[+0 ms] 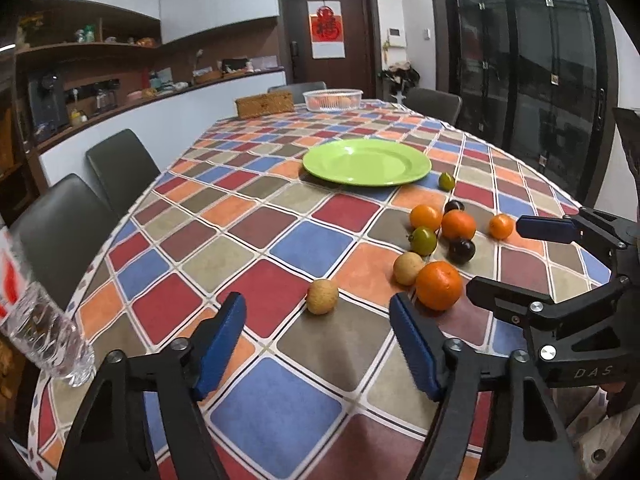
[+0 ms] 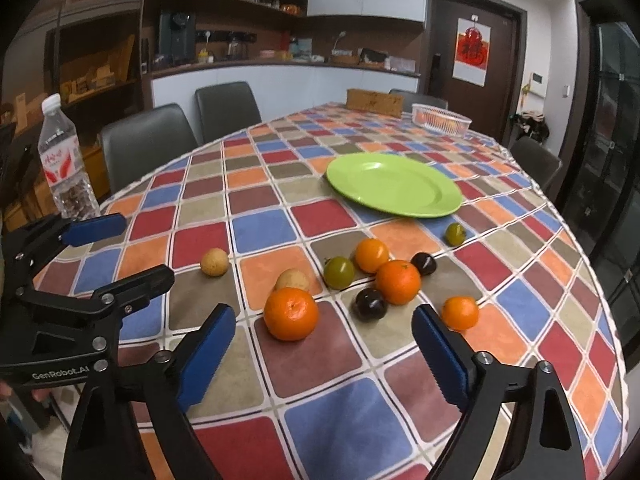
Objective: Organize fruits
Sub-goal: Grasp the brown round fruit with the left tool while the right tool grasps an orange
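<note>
Ten fruits: loose on the checked bench, none yet on the green plate [image 1: 366,162], which sits beyond them.
Left tongs [image 1: 318,338]: jaws apart, nothing between the pads; a tan fruit [image 1: 322,296] lies just ahead, apart from them.
Right tongs [image 2: 324,354]: jaws apart and empty; the big orange [image 2: 291,313] sits just ahead of the left pad.
Risk, rolling: round fruit may skid off a pad that closes off-centre and roll toward the bench edge.
Risk, crowding: the big orange touches a second tan fruit [image 2: 292,280]; a grab there could knock it away.
Risk, bottle: the water bottle [image 2: 66,160] stands near the left edge and could topple if brushed.
Hidden: contents of the far clear basket [image 1: 333,99] are blurred; the dark fruits' kind is hard to tell.
</note>
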Demonstrator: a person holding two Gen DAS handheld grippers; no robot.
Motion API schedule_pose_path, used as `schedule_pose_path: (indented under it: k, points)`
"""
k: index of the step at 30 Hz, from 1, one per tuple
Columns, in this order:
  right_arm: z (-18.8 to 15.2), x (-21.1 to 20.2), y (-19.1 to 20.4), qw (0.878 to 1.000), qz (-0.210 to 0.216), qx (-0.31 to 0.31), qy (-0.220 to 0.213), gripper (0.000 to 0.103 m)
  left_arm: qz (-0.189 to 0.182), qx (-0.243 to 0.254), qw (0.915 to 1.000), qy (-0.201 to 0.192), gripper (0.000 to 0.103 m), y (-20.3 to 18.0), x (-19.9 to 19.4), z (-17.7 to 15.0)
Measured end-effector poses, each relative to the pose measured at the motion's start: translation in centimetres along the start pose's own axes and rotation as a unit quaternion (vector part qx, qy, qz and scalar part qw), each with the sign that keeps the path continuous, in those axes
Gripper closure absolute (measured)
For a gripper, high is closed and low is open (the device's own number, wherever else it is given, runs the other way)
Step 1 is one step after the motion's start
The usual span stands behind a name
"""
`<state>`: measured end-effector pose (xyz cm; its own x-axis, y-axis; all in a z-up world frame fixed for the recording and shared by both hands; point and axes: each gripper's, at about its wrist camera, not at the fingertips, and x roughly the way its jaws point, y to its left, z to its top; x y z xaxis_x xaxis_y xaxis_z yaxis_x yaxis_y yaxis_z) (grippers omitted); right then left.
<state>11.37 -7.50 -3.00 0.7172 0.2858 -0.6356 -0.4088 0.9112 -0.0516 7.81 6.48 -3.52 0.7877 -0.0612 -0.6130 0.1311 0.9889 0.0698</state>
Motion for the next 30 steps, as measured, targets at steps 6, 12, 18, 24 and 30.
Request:
schedule_pose_path:
  k: [6, 12, 18, 24, 30]
  points:
    - [0.1, 2.2, 0.3, 0.999, 0.022, -0.001, 0.031, 0.027, -0.018, 0.017, 0.9994, 0.023, 0.041, 0.2, 2.4, 0.4]
    - [0.0, 4.0, 0.6, 0.998, 0.041, 0.000, 0.058, 0.038, -0.037, 0.028, 0.9978, 0.048, 0.050, 0.4, 4.4, 0.5]
    - [-0.1, 5.2, 0.5, 0.996, 0.055, 0.005, 0.077, 0.048, -0.056, 0.024, 0.9953, 0.075, 0.062, 0.5, 6.0, 0.6]
    - [-0.2, 5.6, 0.4, 0.994, 0.066, 0.010, 0.086, 0.054, -0.051, 0.022, 0.9950, 0.082, 0.067, 0.4, 6.6, 0.8]
    - [-0.1, 5.7, 0.6, 0.994, 0.072, 0.007, 0.086, 0.061, -0.046, 0.012, 0.9947, 0.091, 0.078, 0.7, 7.1, 0.8]
